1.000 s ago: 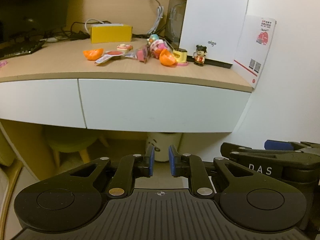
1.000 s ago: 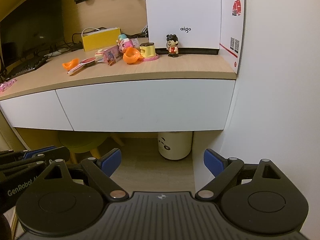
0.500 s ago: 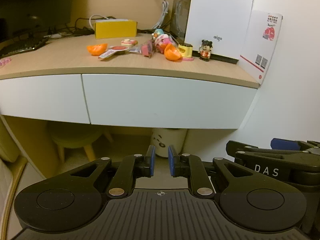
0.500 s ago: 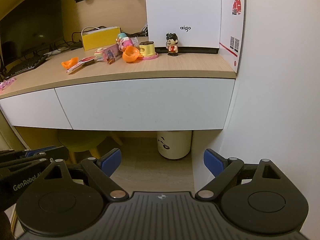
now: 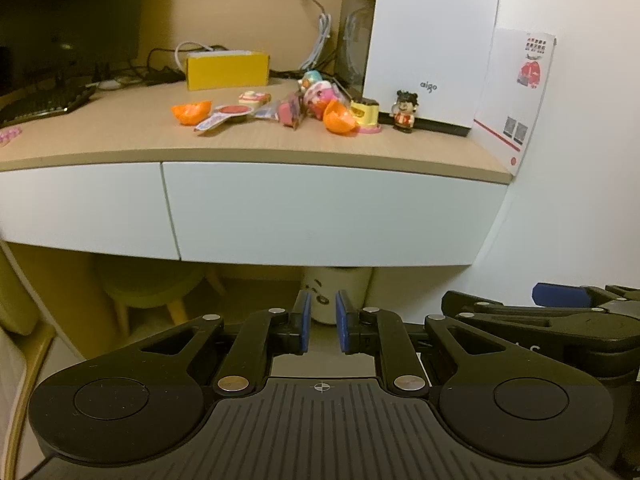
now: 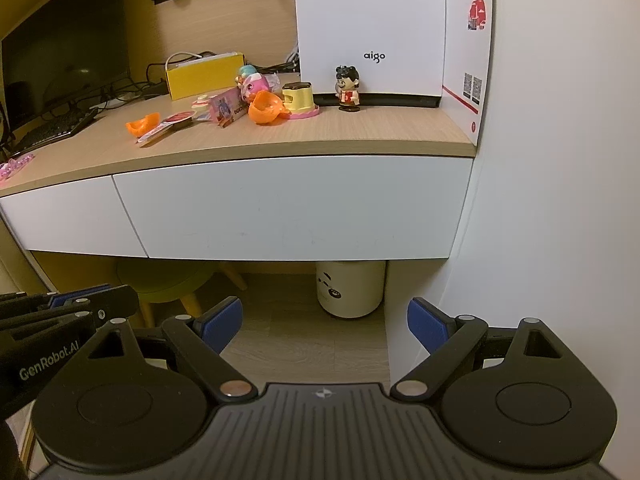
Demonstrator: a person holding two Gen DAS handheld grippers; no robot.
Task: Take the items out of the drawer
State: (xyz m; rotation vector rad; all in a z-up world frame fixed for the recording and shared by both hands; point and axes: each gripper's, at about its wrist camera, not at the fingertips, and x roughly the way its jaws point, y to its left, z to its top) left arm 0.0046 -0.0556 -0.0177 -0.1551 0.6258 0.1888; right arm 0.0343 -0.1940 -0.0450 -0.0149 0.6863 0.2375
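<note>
Looking at the biggest thing first: the white drawer (image 6: 292,208) under the wooden desktop (image 6: 360,132) sits flush and closed, with a second, narrower drawer front (image 6: 64,220) to its left. No handle or knob shows on either front, so my guess is you hook the bottom lip, where there's a gap above the floor space. A flat panel like that should be stiff and slide rather than flex, though smooth paint probably gives the pads little bite.

What's inside is hidden. Meanwhile a scatter of toys lies on the desktop: orange capsule halves (image 6: 266,106), a pink figure (image 6: 254,84), a yellow pudding-shaped toy (image 6: 298,98), flat packets (image 6: 226,110) and a small standing figurine (image 6: 347,90). So this fits either a drawer waiting to be emptied or one already emptied and pushed shut, can't tell which. Toys like these would be light, hard plastic, the round shells likely slippery, and the packets soft and thin.

Both tools hang low in front of the desk, holding nothing. The right gripper (image 6: 325,326) has its blue pads wide apart; the left gripper (image 5: 320,322) has its pads nearly together with just a narrow slit between.
</note>
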